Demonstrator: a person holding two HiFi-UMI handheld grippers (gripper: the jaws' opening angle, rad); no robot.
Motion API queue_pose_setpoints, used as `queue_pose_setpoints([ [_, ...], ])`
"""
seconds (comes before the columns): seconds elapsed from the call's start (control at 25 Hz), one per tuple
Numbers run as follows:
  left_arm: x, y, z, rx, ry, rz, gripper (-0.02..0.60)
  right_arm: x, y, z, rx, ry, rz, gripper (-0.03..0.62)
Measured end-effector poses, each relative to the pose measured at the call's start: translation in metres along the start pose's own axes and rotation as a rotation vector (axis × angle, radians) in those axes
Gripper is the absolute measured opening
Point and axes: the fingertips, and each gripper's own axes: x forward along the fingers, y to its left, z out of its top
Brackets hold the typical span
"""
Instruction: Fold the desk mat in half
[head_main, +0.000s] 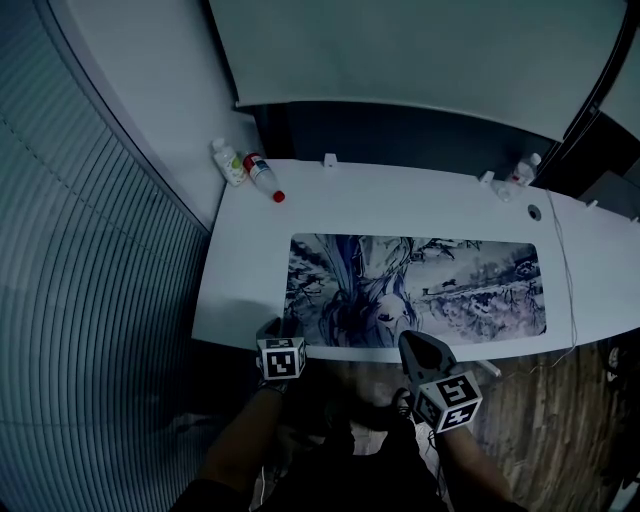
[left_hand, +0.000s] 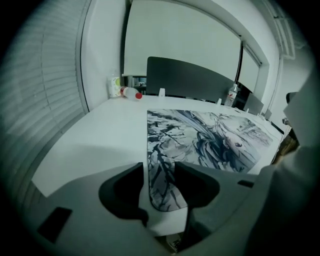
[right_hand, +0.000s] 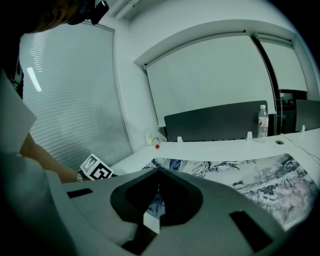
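White bench (head_main: 240, 270) w/ desk mat (head_main: 450, 290) lying flat, unfolded, along near edge. Left gripper (left_hand: 160, 172): jaws wide apart, mat's near-left corner btwn them, not pinched. Right gripper (right_hand: 159, 172): jaws together, nothing held, at mat's near edge, approx mid-length. Bottles (head_main: 262, 172) at bench's far-left corner.

Head view looks steeply down; 2 gripper views sit low at the desk's (head_main: 240, 262) near edge, sharing the desk mat (left_hand: 200, 134).
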Motion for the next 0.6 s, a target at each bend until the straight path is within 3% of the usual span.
queue_pose_setpoints([
  [0.44,0.0017,-0.0104,-0.0007,-0.021,0.043,-0.056,0.095,0.0032,0.0009,-0.0066,0.024,0.007,0.015,0.023],
  [0.6,0.0001,-0.0112,0.0018,-0.021,0.020,-0.048,0.078,0.0025,-0.0011,-0.0061,0.026,0.001,0.014,0.023],
])
